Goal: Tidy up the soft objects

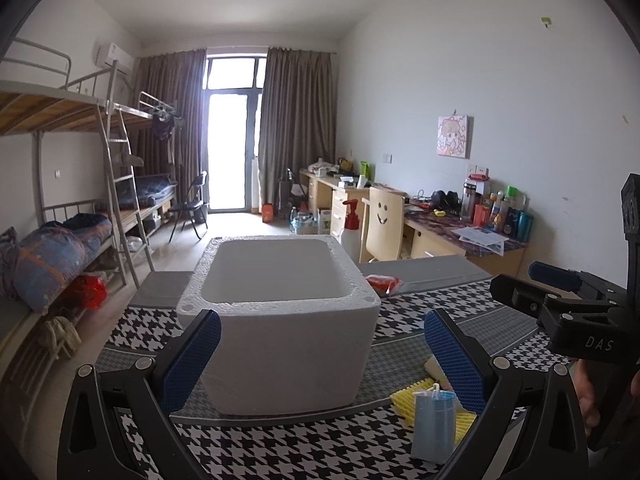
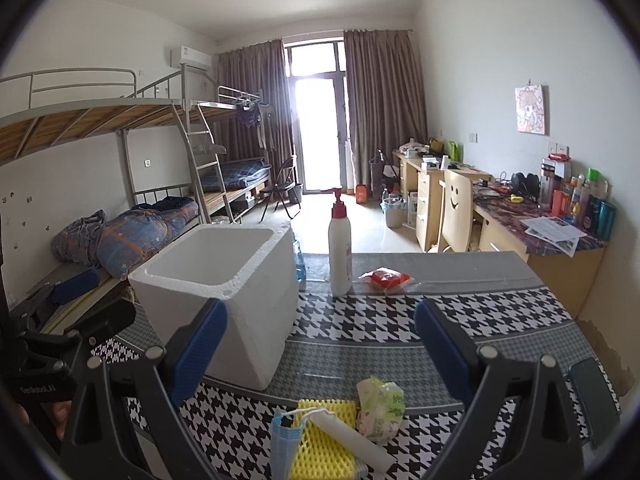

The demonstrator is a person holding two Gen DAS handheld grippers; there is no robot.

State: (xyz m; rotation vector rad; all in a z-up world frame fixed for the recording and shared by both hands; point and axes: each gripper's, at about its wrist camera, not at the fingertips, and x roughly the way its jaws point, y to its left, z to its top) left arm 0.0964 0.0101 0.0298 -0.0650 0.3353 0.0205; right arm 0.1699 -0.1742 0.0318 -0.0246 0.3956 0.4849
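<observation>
White foam box [image 2: 224, 292] sits empty on the counter [image 2: 460, 320]. Both my tongs, left [image 1: 322, 354] and right [image 2: 320, 344], are wide and hold nothing. I should drop the right one softly over the yellow foam net [image 2: 324, 440] and pinch its middle.

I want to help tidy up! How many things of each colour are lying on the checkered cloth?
White: 2, the foam box and the pump bottle
Yellow: 1, the foam net
Blue: 1, the face mask
Red: 1, the packet
Green and white: 1, the tissue pack
Total: 6
</observation>
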